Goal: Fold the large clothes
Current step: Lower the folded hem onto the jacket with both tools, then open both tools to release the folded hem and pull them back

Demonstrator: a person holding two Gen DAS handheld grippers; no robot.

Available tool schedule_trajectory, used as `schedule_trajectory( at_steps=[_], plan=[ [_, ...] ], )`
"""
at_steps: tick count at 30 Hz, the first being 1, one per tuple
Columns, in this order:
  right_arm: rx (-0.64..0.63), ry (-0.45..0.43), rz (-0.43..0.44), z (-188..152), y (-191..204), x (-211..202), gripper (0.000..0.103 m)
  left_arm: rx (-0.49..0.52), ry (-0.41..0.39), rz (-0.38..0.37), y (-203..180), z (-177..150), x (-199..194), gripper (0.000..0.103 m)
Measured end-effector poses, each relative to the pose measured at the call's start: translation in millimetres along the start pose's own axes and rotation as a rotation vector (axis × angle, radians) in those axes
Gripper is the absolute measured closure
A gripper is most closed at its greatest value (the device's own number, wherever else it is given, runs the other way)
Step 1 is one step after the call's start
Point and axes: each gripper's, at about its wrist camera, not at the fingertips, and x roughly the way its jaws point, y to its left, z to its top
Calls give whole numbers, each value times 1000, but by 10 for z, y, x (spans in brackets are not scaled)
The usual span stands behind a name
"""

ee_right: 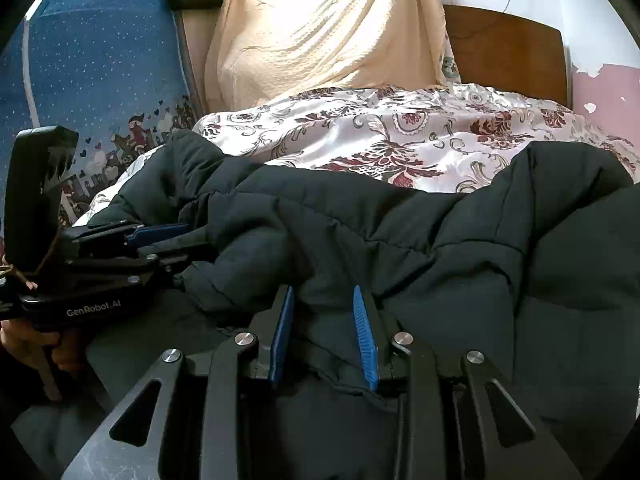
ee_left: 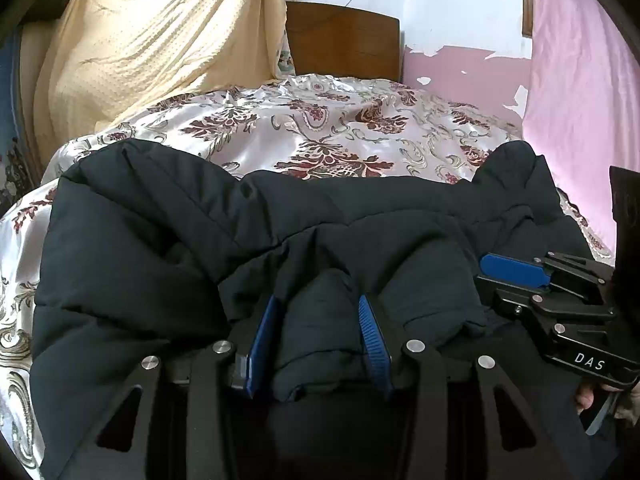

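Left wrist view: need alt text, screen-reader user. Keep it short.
The left gripper pinches a puffy fold of a dark padded jacket between its blue pads, the jacket lying rumpled across a bed with a floral satin bedspread. The right gripper rests on the jacket at the right edge. Behind are a wooden headboard and a draped cream cloth.

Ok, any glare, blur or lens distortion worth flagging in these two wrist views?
Left wrist: sharp, strong fisheye bending, dark vignette corners, sheen on the floral satin bedspread. Right wrist: same bending; the dark puffer jacket is underexposed and shows little detail.
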Motion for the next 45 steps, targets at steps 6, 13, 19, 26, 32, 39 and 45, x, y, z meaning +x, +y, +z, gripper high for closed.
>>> schedule_trajectory(
  at_steps=[6, 13, 19, 26, 32, 39, 45],
  plan=[
    [6, -11, 5, 1, -8, -15, 76, 4, -20, -7, -9, -7, -44, 59],
    [6, -31, 13, -3, -7, -68, 75, -11, -36, -1, 20, -10, -79, 41],
    [5, -48, 18, 3, -13, -119, 68, -38, -44, -23, 61, -2, -109, 34],
    [-34, -58, -84, 12, 49, -261, 40, -69, -63, 4, 85, 2, -164, 18],
    [-12, -66, -113, 29, -4, -333, 40, -88, -55, 35, 113, 6, -167, 8],
    [127, -95, 47, -28, -289, -370, 40, -94, -53, 45, 110, 2, -189, 6],
    [68, -53, -119, -64, -69, -524, 1, -91, -55, 137, 30, -75, -490, 0]
  ],
)
